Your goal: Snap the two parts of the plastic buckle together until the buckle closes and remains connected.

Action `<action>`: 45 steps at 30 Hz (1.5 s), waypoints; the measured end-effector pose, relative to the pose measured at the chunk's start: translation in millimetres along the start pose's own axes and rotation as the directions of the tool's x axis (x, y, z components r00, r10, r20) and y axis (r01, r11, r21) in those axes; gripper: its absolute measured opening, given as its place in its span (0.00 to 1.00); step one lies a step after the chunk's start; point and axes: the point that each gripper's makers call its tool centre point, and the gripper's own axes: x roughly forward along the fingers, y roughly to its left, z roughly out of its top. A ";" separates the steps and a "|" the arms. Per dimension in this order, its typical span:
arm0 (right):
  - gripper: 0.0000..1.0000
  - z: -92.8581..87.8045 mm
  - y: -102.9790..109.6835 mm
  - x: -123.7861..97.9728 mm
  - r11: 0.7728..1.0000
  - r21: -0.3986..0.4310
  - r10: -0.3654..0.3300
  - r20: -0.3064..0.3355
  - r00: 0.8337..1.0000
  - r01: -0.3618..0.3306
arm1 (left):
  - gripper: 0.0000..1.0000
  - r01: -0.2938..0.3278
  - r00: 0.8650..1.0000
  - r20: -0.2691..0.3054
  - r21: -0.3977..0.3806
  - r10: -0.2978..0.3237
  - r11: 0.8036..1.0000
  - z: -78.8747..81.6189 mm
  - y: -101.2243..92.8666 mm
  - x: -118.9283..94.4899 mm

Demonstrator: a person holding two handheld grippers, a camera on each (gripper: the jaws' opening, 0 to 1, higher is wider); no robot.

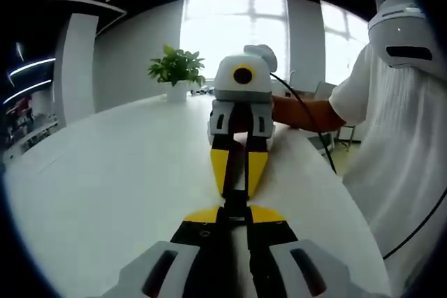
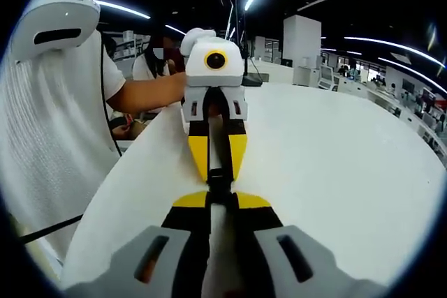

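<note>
While the two grippers face each other tip to tip above the white surface [image 1: 105, 193], the left gripper [image 1: 235, 213] rises from the bottom of the left gripper view with its yellow-tipped jaws drawn close together on a dark piece, the buckle [image 1: 237, 200], pinched between them. Just beyond, touching that same dark piece from the opposite side, the right gripper [image 1: 239, 172] points back toward the camera, its yellow jaws also narrowed onto the buckle. Whether the two halves are fully snapped together I cannot tell. The buckle is held in the air over the surface, near the edge where the person stands. From the right gripper view the same meeting appears mirrored: the right gripper [image 2: 222, 204] below, the buckle [image 2: 218, 181] in the middle, the left gripper [image 2: 217, 158] beyond. Farther off, a person's forearm [image 1: 304, 113] reaches to the right gripper, white shirt [image 1: 398, 137] alongside. At the surface's far edge stands a potted plant [image 1: 177, 71] before a bright window [image 1: 234, 26].
</note>
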 end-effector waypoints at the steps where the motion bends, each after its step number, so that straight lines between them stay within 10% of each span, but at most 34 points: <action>1: 0.12 0.1 0.1 0.1 1.000 -0.002 0.001 0.001 1.000 -0.001 | 0.12 -0.001 1.000 0.001 -0.002 0.001 1.000 -0.2 0.0 -0.3; 45: 0.12 2.0 3.7 1.4 1.000 -0.014 0.003 0.016 1.000 -0.003 | 0.35 -0.045 0.998 0.033 0.034 0.044 0.998 0.7 3.0 0.1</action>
